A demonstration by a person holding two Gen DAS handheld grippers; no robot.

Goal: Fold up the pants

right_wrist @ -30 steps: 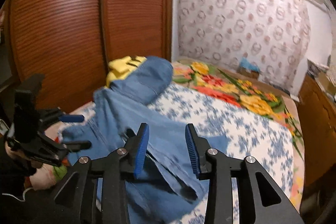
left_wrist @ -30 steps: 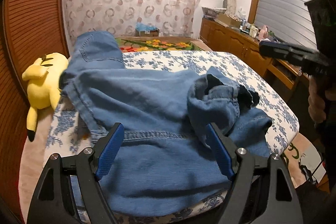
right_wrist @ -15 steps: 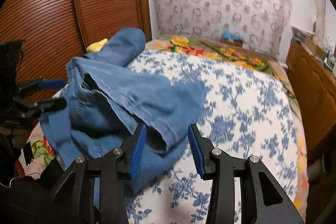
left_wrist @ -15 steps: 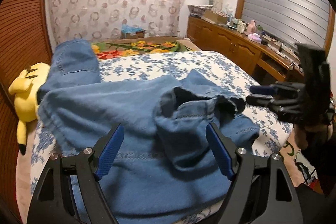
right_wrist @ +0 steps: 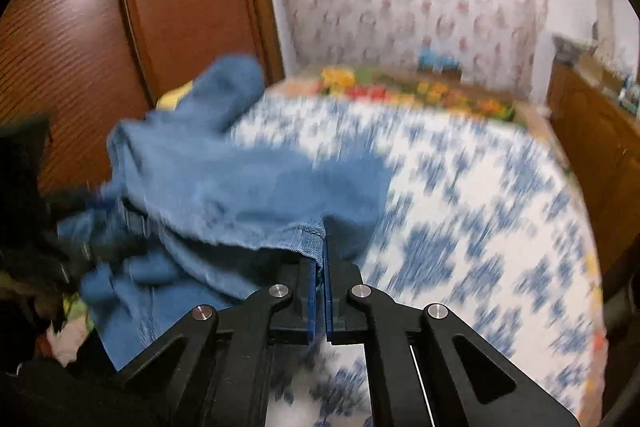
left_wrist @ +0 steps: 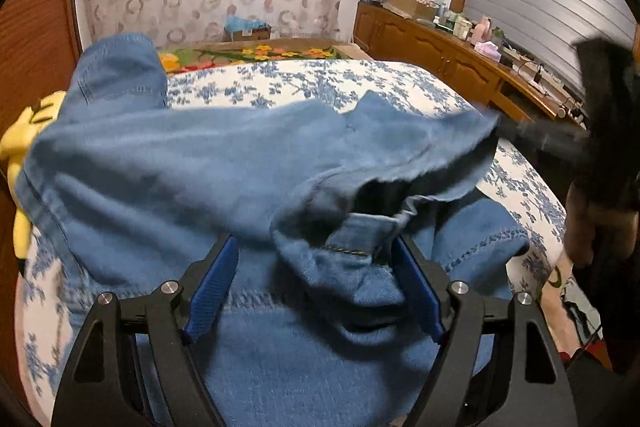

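Blue denim pants (left_wrist: pixel 192 171) lie bunched on a bed with a white and blue flowered cover (left_wrist: pixel 320 83). My left gripper (left_wrist: pixel 316 279) is open, its jaws wide on either side of a rumpled fold near the waistband, not closed on it. My right gripper (right_wrist: pixel 320 267) is shut on an edge of the pants (right_wrist: pixel 248 195) and holds it lifted. In the left wrist view the right gripper (left_wrist: pixel 532 137) shows blurred at the right, pulling the cloth taut. In the right wrist view the left gripper (right_wrist: pixel 48 227) is a dark blur at the left.
A yellow plush toy (left_wrist: pixel 24 131) lies at the bed's left edge against brown slatted wardrobe doors (right_wrist: pixel 80 27). A wooden cabinet (left_wrist: pixel 452 55) with clutter runs along the right. A flowered blanket (left_wrist: pixel 256 53) lies at the far end.
My right gripper has closed on the pants edge and pulled it up and to the right. My left gripper has moved closer over the rumpled fold and stays open.
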